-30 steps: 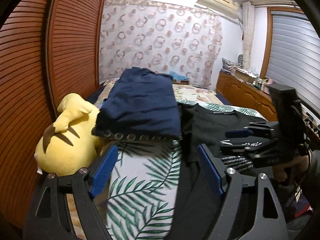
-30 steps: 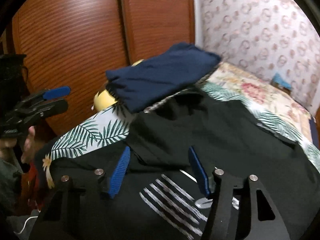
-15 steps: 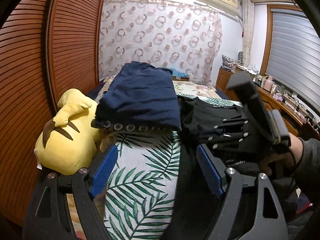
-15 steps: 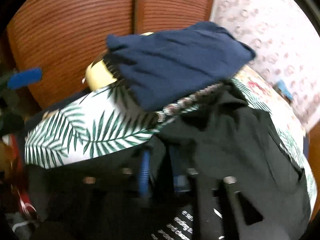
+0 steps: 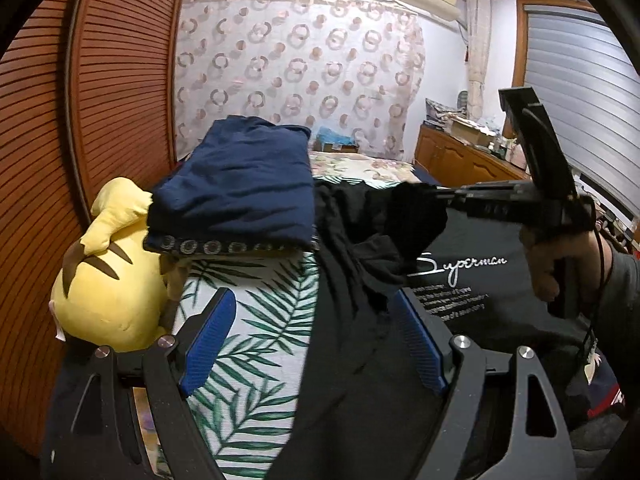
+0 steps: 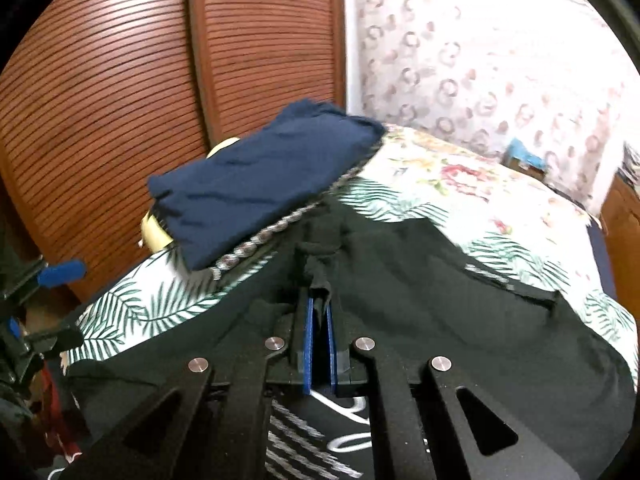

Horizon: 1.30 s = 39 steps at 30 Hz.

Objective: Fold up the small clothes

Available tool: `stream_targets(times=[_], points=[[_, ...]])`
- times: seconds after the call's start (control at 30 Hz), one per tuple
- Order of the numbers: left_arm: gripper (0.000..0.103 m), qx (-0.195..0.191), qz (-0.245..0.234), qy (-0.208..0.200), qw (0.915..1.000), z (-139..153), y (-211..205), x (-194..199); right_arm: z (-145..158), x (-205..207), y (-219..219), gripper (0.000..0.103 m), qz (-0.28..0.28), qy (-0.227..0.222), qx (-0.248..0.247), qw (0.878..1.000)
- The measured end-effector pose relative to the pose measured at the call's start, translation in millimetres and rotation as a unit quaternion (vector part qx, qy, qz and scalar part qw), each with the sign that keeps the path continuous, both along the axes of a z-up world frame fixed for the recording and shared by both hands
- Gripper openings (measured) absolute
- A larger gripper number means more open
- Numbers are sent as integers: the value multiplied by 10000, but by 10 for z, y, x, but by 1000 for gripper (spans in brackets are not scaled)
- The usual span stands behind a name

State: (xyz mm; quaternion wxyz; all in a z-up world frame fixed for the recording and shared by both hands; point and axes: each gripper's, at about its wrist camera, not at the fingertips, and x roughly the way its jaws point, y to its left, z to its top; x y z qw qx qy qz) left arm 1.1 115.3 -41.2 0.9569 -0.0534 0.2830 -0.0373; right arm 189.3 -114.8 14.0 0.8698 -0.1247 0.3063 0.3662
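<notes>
A black T-shirt [image 5: 492,240] with white "Superman" lettering lies spread on the bed. A person's hand holds my right gripper [image 5: 434,196] over it, shut on a bunched fold of the black T-shirt [image 6: 420,280] and raising it off the bed. In the right wrist view the blue pads [image 6: 308,332] of my right gripper [image 6: 319,304] sit nearly together with cloth pinched at their tips. My left gripper [image 5: 312,300] stands open low over the shirt's left edge, nothing pressed between its fingers. A folded navy garment [image 5: 240,184] rests behind, on a pillow.
A yellow plush toy [image 5: 108,280] lies at the bed's left side against slatted wooden wardrobe doors [image 5: 120,80]. The palm-leaf sheet [image 5: 256,320] shows left of the shirt. A wooden cabinet [image 5: 460,160] with clutter runs along the right wall.
My right gripper's jaws went from wide apart to shut on a fold of the black shirt, then drew it up. The left gripper stayed open and shifted a little.
</notes>
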Motion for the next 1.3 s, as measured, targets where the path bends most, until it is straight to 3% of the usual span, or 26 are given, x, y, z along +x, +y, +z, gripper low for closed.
stream_targets(times=[0.37, 0.47, 0.53, 0.6, 0.73, 1.03, 1.07, 1.13, 1.2, 1.3], points=[[82, 39, -107, 6, 9999, 7, -136, 13, 229, -62, -281, 6, -827, -192, -167, 9962], [82, 36, -90, -7, 10000, 13, -139, 6, 180, -63, -199, 25, -1036, -334, -319, 9936], [82, 30, -81, -7, 10000, 15, -139, 11, 143, -89, -121, 37, -922, -267, -250, 9951], [82, 38, -79, -6, 10000, 12, -145, 12, 103, -172, -3, 40, -740, -241, -219, 9967], [82, 37, -68, 11, 10000, 8, -132, 3, -12, -333, 227, 40, -117, 98, -28, 9999], [82, 6, 31, 57, 10000, -18, -64, -39, -463, -468, 882, 40, 513, 673, -468, 9953], [82, -9, 45, 60, 10000, -24, -54, -39, -495, -463, 899, 40, 532, 696, -530, 9947], [82, -16, 59, 67, 10000, -34, -45, -39, -546, -504, 940, 19, 637, 685, -589, 9939], [82, -19, 67, 89, 9999, -47, -43, -30, -546, -542, 928, 7, 788, 548, -567, 9938], [82, -40, 70, 89, 9999, -52, -50, -28, -540, -564, 812, 3, 885, 520, -440, 9937]])
